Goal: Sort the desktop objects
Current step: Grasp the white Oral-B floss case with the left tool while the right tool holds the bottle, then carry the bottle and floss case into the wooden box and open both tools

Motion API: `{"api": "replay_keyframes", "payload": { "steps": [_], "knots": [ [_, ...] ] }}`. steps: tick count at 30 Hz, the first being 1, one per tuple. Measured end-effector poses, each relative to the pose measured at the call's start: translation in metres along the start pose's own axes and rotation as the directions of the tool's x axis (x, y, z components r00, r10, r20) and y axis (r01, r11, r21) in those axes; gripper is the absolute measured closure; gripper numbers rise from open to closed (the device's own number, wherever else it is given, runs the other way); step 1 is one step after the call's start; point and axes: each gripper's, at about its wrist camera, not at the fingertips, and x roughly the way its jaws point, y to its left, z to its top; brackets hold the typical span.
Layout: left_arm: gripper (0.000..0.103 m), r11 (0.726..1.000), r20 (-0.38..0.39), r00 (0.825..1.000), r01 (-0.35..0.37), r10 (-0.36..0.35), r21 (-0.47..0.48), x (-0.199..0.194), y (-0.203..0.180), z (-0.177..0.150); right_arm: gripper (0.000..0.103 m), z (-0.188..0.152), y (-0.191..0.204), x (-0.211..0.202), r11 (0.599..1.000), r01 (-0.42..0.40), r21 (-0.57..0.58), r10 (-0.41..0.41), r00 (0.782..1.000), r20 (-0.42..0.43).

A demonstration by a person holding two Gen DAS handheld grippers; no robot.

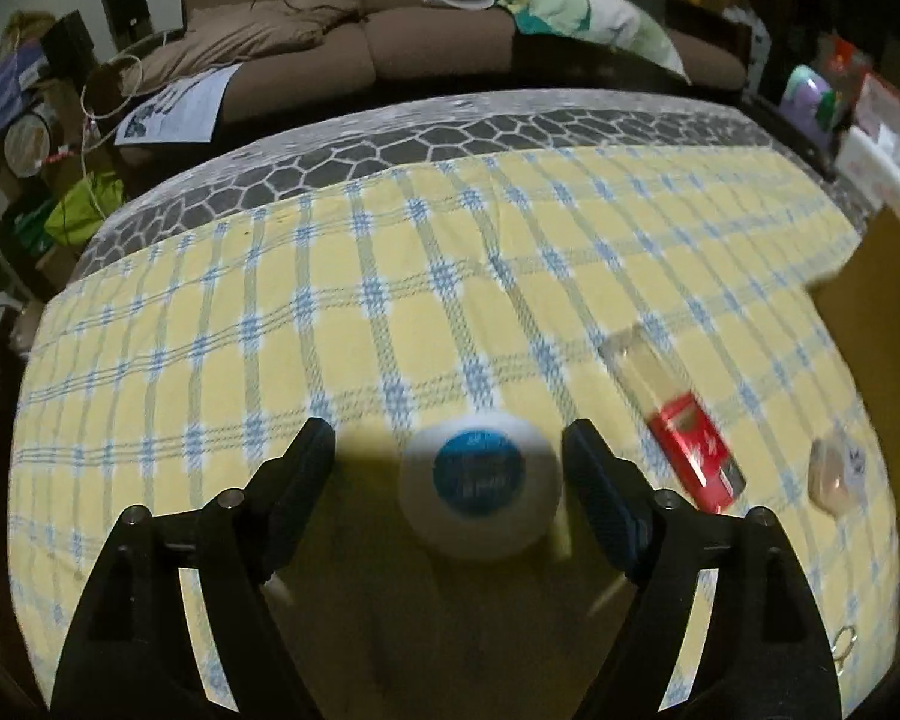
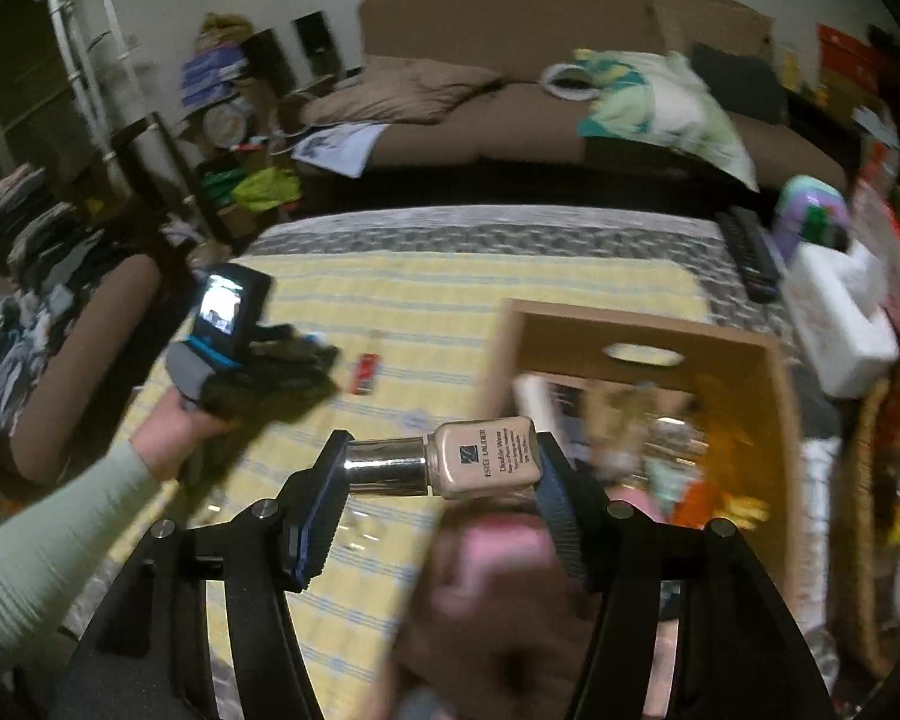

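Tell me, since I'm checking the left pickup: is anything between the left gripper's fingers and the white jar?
Nothing visible. The white jar sits on the cloth between the open fingers of the left gripper, with bare gaps on both sides.

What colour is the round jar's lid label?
Blue, on the white jar; clearest in the left wrist view.

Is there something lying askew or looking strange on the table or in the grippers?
Only the foundation bottle: the right gripper holds it sideways, end to end, silver cap against one finger. On the tablecloth, the red box lies diagonally. Nothing looks spilled or broken.
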Motion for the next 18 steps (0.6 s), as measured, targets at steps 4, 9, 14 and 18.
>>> {"api": "replay_keyframes", "payload": {
  "steps": [4,9,14,18],
  "knots": [
    [0.058,1.000,0.019,1.000,0.002,-0.002,0.017,-0.005,-0.003,0.000,0.041,-0.009,-0.053,-0.015,0.995,0.084,0.054,-0.085,0.996,0.004],
    [0.058,0.999,0.049,0.998,0.045,-0.045,0.020,-0.029,-0.017,0.003,0.041,-0.016,-0.095,0.002,0.985,0.155,0.073,-0.152,0.988,-0.039],
    [0.058,0.985,0.118,0.980,0.148,-0.158,0.092,-0.080,-0.068,0.023,0.041,-0.018,-0.110,0.033,0.982,0.185,0.043,-0.181,0.979,-0.091],
    [0.058,0.957,0.142,0.952,0.249,-0.270,0.150,-0.113,-0.121,0.044,0.041,-0.018,-0.109,0.044,0.979,0.204,0.013,-0.202,0.975,-0.097]
  ]
}}
